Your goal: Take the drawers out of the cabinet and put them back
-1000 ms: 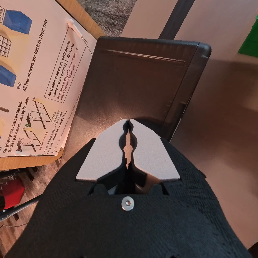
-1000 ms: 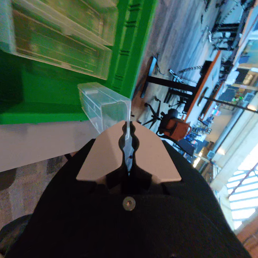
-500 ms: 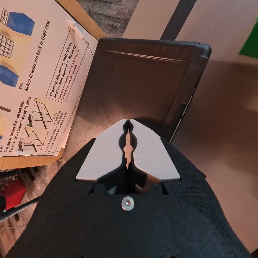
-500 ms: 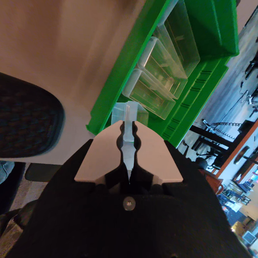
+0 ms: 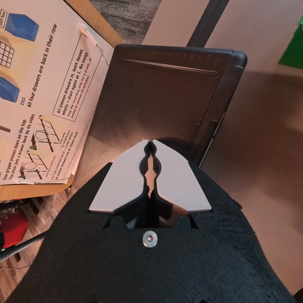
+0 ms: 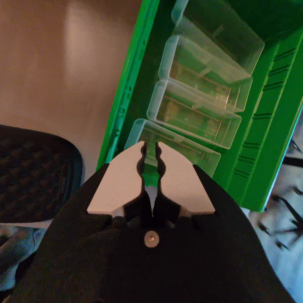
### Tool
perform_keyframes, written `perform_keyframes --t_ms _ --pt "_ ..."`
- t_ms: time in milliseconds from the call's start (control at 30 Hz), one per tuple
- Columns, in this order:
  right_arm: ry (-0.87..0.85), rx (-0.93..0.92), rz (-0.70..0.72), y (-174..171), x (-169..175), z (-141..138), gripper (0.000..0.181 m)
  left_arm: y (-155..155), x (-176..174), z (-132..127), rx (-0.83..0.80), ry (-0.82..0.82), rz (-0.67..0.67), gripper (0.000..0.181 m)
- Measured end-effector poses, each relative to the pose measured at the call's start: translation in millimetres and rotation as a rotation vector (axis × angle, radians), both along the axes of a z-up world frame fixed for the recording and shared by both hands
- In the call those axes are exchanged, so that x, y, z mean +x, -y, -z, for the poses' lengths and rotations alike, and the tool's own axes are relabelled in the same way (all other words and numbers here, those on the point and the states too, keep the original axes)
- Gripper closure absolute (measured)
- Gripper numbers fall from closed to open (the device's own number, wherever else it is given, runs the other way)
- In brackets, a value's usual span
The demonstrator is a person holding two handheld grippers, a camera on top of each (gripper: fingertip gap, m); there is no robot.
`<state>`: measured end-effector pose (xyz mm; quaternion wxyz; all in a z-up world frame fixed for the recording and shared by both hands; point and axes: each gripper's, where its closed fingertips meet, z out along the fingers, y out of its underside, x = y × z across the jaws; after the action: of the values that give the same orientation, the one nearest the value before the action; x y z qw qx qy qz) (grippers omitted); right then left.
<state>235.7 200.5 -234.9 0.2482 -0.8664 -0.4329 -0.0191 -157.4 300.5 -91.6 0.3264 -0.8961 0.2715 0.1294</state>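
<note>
My left gripper point(image 5: 150, 141) is shut and empty, its tips resting on the flat top of the black cabinet point(image 5: 164, 98); the cabinet's drawer front is hidden. My right gripper point(image 6: 151, 143) is shut on the handle tab of a clear plastic drawer point(image 6: 180, 152). That drawer sits low inside the green box point(image 6: 262, 147), at the near end of a row of clear drawers point(image 6: 196, 118). Whether it rests on the box floor I cannot tell.
A printed instruction sheet point(image 5: 41, 82) lies on a wooden table point(image 5: 32, 190) left of the cabinet. The beige tabletop point(image 6: 65, 65) runs left of the green box. A black mesh object point(image 6: 32, 172) is at the near left. The green box's corner shows in the left wrist view point(image 5: 293, 49).
My right gripper swung the clear drawer from outside the green box over its rim and down into it beside the other drawers. The left gripper stayed on the cabinet top.
</note>
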Motion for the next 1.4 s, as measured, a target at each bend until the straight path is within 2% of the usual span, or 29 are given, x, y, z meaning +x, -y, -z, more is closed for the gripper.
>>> perform_keyframes --t_ms 33,133,200,233,300,400,500,667,767,833,933,1067,1100,1200,1267,1333,1400 --pt "-0.082 0.022 -0.015 -1 -4 -7 0.168 0 0 0 0.001 0.0 0.0 0.181" --pt "-0.329 0.072 -0.088 2 -15 -29 0.131 0 0 0 0.002 0.003 0.002 0.181" --pt "-0.399 0.079 -0.134 9 -17 -33 0.104 0 0 0 0.002 0.006 0.001 0.181" --pt "-0.397 0.064 -0.17 16 -18 -28 0.1 0 0 0 0.004 0.002 0.0 0.181" --pt "-0.357 0.037 -0.236 29 -21 -14 0.103 0 0 0 0.009 -0.019 -0.002 0.181" --pt "-0.342 0.023 -0.28 40 -30 3 0.134 0 0 -1 0.013 -0.057 -0.007 0.181" --pt "-0.31 0.11 -0.327 38 -35 7 0.162 0 0 -1 0.02 -0.08 -0.019 0.181" --pt "-0.135 0.191 -0.493 43 -28 8 0.165 3 -2 -3 0.061 -0.138 0.01 0.18" --pt "-0.151 0.143 -0.598 54 -18 9 0.166 13 -8 -24 0.254 -0.051 0.0 0.18" --pt "-0.158 0.092 -0.634 58 -2 10 0.169 36 -16 -40 0.34 0.002 0.01 0.18" --pt "-0.118 0.044 -0.652 55 31 13 0.175 85 -36 -55 0.41 -0.027 0.015 0.179" --pt "-0.149 -0.078 -0.597 44 74 14 0.177 182 -42 -53 0.441 0.041 0.04 0.177" --pt "-0.136 -0.089 -0.544 36 86 14 0.176 210 -41 -46 0.445 0.069 0.041 0.177" --pt "-0.147 -0.05 -0.467 22 97 3 0.147 294 -45 -16 0.441 0.159 -0.004 0.176" --pt "-0.19 0.013 -0.527 24 80 -9 0.128 341 -52 13 0.41 0.217 -0.068 0.175" --pt "-0.132 0.107 -0.629 26 59 -13 0.129 378 -60 45 0.361 0.277 -0.136 0.169" --pt "-0.021 0.16 -0.696 22 41 -6 0.129 403 -69 73 0.322 0.321 -0.186 0.164"
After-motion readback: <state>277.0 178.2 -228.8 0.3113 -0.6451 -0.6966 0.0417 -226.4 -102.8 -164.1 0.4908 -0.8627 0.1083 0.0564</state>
